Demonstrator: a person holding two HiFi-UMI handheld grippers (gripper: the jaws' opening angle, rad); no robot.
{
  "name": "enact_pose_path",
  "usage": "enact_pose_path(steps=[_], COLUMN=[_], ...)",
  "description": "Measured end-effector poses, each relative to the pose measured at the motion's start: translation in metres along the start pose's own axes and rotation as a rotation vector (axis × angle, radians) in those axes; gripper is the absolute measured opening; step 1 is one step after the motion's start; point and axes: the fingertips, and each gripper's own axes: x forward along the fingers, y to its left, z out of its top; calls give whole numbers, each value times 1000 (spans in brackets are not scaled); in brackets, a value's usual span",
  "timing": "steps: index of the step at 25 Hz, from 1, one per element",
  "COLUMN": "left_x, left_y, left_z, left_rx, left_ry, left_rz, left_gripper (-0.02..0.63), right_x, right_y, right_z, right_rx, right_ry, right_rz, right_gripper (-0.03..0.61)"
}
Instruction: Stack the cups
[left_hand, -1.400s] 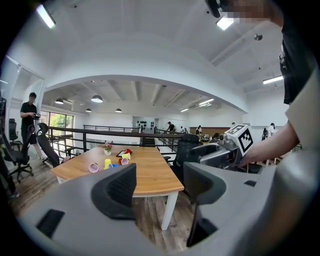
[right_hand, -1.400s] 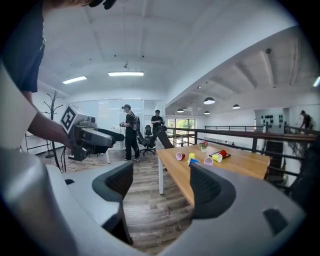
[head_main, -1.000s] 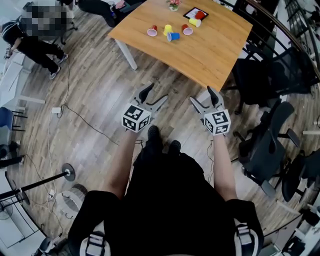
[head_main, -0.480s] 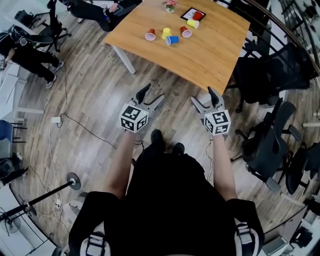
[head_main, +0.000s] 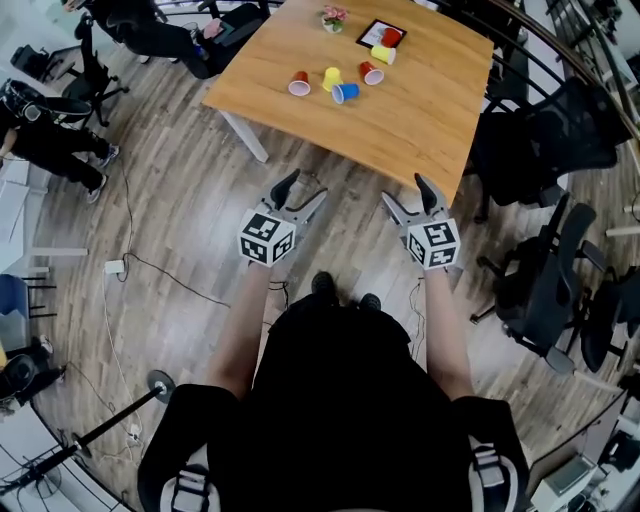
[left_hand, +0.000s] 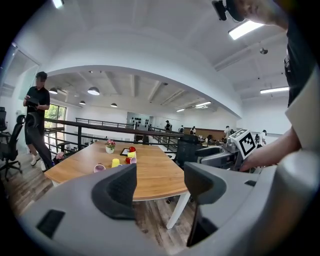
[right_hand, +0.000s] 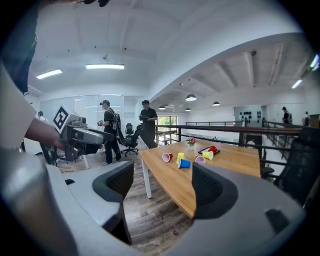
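Several cups lie on the wooden table (head_main: 420, 110) ahead of me. Toward its far side are a pink-rimmed red cup (head_main: 300, 83), a yellow cup (head_main: 331, 78), a blue cup (head_main: 345, 92) and another red cup (head_main: 372, 72). A second yellow cup (head_main: 383, 54) and a red cup (head_main: 392, 37) sit at a black tray (head_main: 372, 30). My left gripper (head_main: 303, 192) and right gripper (head_main: 408, 196) hang open over the floor, short of the table's near edge, with nothing between the jaws. The right gripper view shows the blue cup (right_hand: 184, 163) on its side.
Black office chairs (head_main: 540, 280) crowd the table's right side. A small flower pot (head_main: 332, 17) stands at the far edge. People and chairs (head_main: 60, 130) are at the upper left. A cable (head_main: 160, 260) and a stand (head_main: 158, 384) lie on the wooden floor.
The table has drawn slightly nearer to both grippers and shifted left in the head view. Both grippers stay open and level. The people at the upper left have slid out of frame.
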Motion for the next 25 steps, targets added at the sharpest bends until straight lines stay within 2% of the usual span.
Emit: enact_pose_path(steps=[11, 25], left_x=[2, 13], left_y=[47, 77], left_z=[-3, -8], left_rx=[0, -15], left_ry=[19, 33], left_rz=[-56, -47], left_gripper=[304, 304], right_x=[32, 65], right_y=[9, -2], right_z=[1, -4], right_rx=[34, 65], right_ry=[16, 38], right_rz=[-82, -88], right_gripper=[350, 341])
